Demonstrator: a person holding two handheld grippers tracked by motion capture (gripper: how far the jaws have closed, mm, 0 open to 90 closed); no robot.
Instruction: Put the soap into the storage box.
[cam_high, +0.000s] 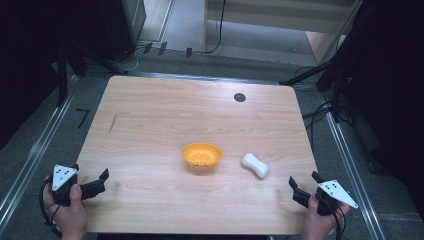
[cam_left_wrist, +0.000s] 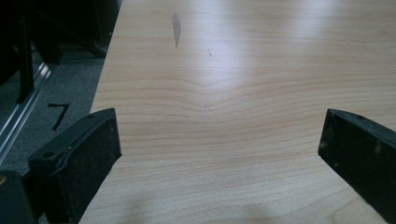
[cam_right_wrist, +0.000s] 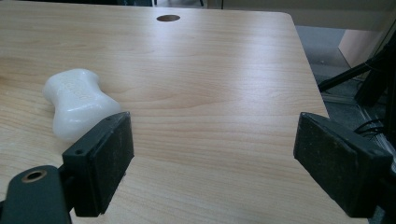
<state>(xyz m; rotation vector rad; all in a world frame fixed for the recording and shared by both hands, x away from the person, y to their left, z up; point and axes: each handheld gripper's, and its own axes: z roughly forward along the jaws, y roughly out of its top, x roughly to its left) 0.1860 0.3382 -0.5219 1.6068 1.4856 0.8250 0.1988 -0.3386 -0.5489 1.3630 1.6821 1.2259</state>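
Scene: a wooden table (cam_high: 150, 115) with an orange bowl (cam_high: 201, 155) near its middle and a white soap bar (cam_high: 255, 165) just beside the bowl, at about 4 o'clock from it, apart and not touching.
Soap bar: it lies flat, waisted in the middle, with its long axis running from 10 to 4 o'clock in the high view.
Right gripper (cam_high: 303, 186): it is at the near right corner of the table, jaws spread wide and empty; the soap bar is near it, at about 10 o'clock, and in the right gripper view (cam_right_wrist: 212, 158) it lies just beyond the left jaw.
Left gripper (cam_high: 99, 182): it is at the near left corner, jaws wide too (cam_left_wrist: 219, 149), with bare wood between them, well apart from the bowl.
Step in hand: probably the right gripper reaches for the soap bar.
How to do it well: I would turn the hand to 10 o'clock, bring the jaws across the narrow waist, go low to the wood and close slowly, because the smooth bar may slip.
Risk: a jaw may push the bar toward the bowl.
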